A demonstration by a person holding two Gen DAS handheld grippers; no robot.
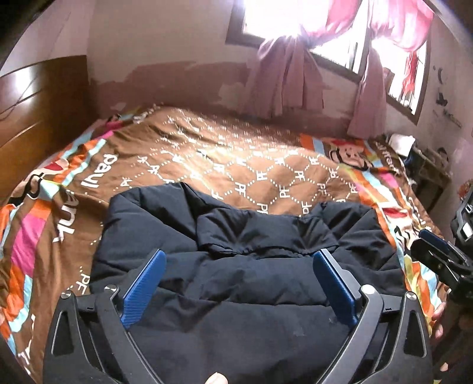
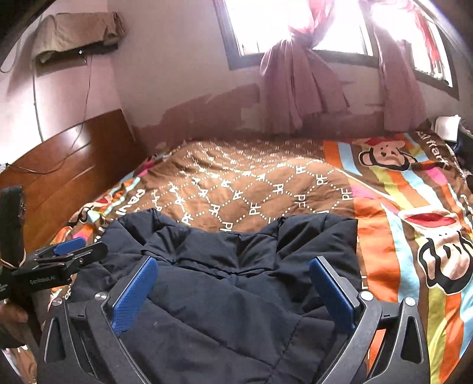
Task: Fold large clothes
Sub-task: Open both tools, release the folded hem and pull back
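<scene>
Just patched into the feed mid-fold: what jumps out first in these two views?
A dark navy puffer jacket lies spread on the near part of the bed, directly under both open grippers, left gripper and right gripper. Beneath it is a loud brown bedspread with PF lettering and striped cartoon-monkey borders. Behind the bed, a blown-out bright window with pink curtains glares.

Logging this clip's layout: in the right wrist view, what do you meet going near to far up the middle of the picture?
Right tool, open over the dark padded jacket → brown patterned bedspread → wall with peeling paint → tied pink curtain → bright window.
</scene>
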